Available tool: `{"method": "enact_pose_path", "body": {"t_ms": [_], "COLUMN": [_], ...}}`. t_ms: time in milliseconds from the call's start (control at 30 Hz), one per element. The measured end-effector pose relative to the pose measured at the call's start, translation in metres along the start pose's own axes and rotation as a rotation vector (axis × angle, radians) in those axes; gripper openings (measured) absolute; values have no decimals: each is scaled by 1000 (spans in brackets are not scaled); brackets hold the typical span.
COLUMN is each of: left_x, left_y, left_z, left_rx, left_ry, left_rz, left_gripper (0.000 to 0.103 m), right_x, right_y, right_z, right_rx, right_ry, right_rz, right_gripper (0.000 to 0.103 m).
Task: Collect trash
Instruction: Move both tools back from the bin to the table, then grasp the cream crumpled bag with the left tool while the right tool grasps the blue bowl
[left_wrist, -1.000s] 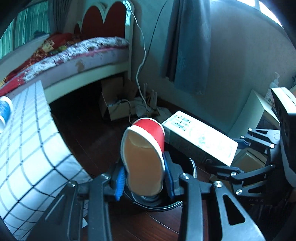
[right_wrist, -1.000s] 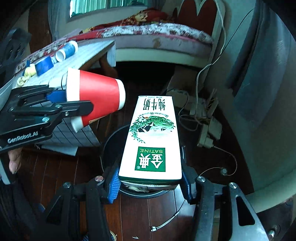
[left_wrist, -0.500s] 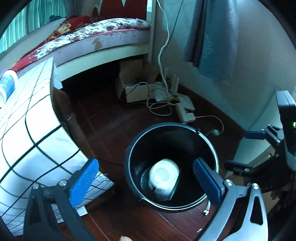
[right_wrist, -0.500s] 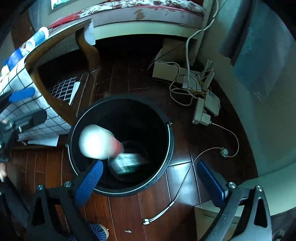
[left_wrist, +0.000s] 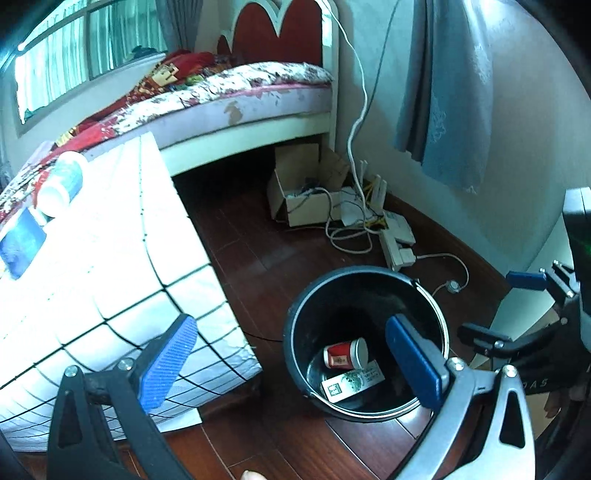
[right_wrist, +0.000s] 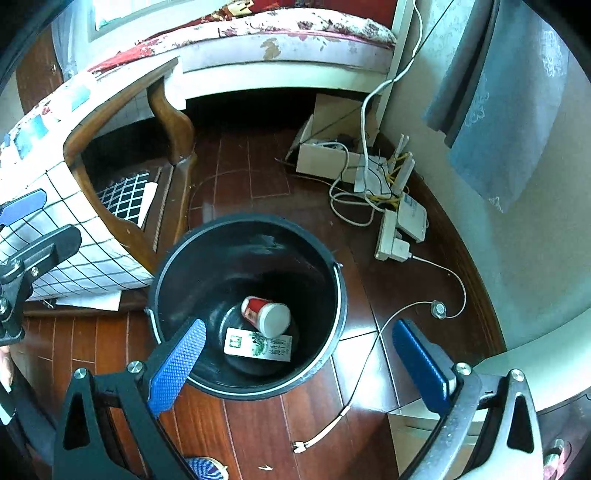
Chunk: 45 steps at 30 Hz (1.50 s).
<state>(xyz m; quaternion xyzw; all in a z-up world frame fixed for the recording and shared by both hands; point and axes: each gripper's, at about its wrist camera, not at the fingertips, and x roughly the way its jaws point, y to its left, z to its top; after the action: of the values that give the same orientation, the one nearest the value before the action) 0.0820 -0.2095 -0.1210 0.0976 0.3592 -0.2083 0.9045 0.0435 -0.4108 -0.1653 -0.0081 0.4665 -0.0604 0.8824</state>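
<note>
A black bin (left_wrist: 303, 302) (right_wrist: 170, 258) stands on the dark wood floor. At its bottom lie a red paper cup (left_wrist: 345, 354) (right_wrist: 266, 314) on its side and a white and green milk carton (left_wrist: 351, 382) (right_wrist: 258, 345). My left gripper (left_wrist: 291, 363) hangs open above the bin's left rim, nothing between its blue pads. My right gripper (right_wrist: 299, 363) also stands open over the bin's near rim, empty. Each gripper shows at the edge of the other's view, the right one (left_wrist: 524, 280) and the left one (right_wrist: 22, 206).
A table with a white checked cloth (left_wrist: 110, 266) (right_wrist: 66, 236) stands left of the bin, with a bottle (left_wrist: 61, 182) lying on it. Cables, a power strip (right_wrist: 391, 240) and a cardboard box (left_wrist: 306, 188) lie by the wall. A bed (left_wrist: 240, 96) fills the back.
Both grippers opened and let go. The red cup and the milk carton fell into the bin and now rest at its bottom. Both views tilted over the bin.
</note>
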Motion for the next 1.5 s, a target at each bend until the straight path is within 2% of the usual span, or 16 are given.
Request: {"method": "enact_pose_path", "body": {"t_ms": [300, 667, 900, 1300, 1500], "left_x": [-33, -70, -95, -133, -147], "left_y": [7, 47, 101, 211, 275], "left_z": [12, 20, 13, -23, -54], "left_rx": [-32, -106, -180, -335, -440], "left_ry": [-63, -139, -183, -194, -172], "left_rz": [43, 122, 213, 381, 468], "left_gripper": [102, 102, 102, 102, 102], "right_x": [-31, -63, -79, -82, -67], "right_y": [17, 67, 112, 240, 299], "right_z": [15, 51, 75, 101, 112], "right_rx": [24, -8, -39, -187, -239], "right_ry": [-85, -220, -312, -385, -361], "right_rz": [11, 77, 135, 269, 354], "right_gripper": [102, 102, 102, 102, 102]}}
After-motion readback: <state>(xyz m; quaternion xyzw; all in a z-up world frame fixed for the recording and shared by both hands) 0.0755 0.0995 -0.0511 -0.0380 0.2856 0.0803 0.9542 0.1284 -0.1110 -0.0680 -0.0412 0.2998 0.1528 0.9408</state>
